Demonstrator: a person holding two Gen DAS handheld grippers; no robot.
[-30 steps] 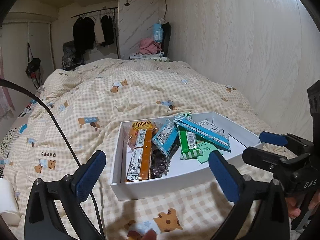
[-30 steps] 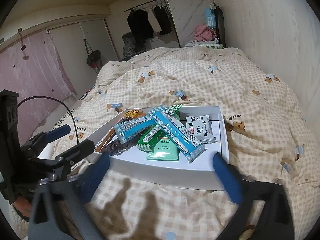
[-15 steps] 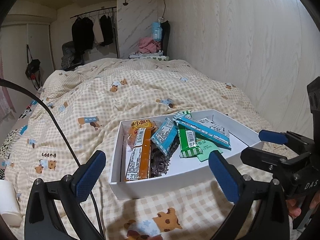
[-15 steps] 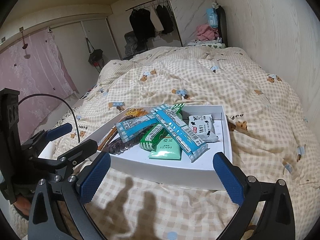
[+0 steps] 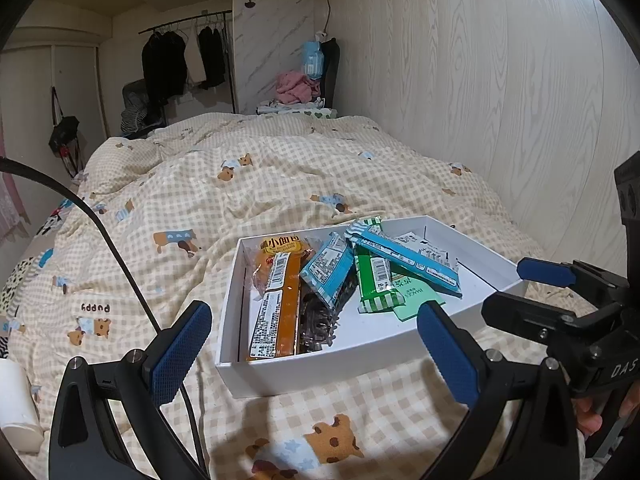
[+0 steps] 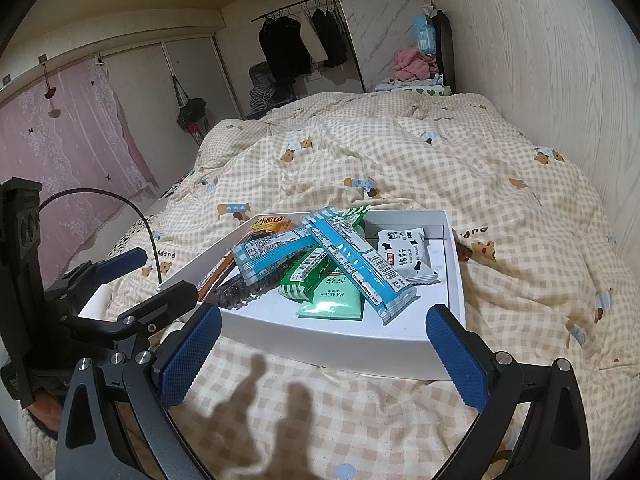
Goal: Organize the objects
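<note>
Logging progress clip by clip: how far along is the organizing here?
Done: the snack packets are all inside the white box on the bed, though piled crosswise, not in rows. In hand: nothing; the left gripper and right gripper are both open, short of the box. Left: straightening the pile, if that is wanted.

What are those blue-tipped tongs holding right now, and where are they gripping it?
Nothing. Both the left tongs and right tongs are wide open, short of the white box of snack packets, touching none of them.
</note>
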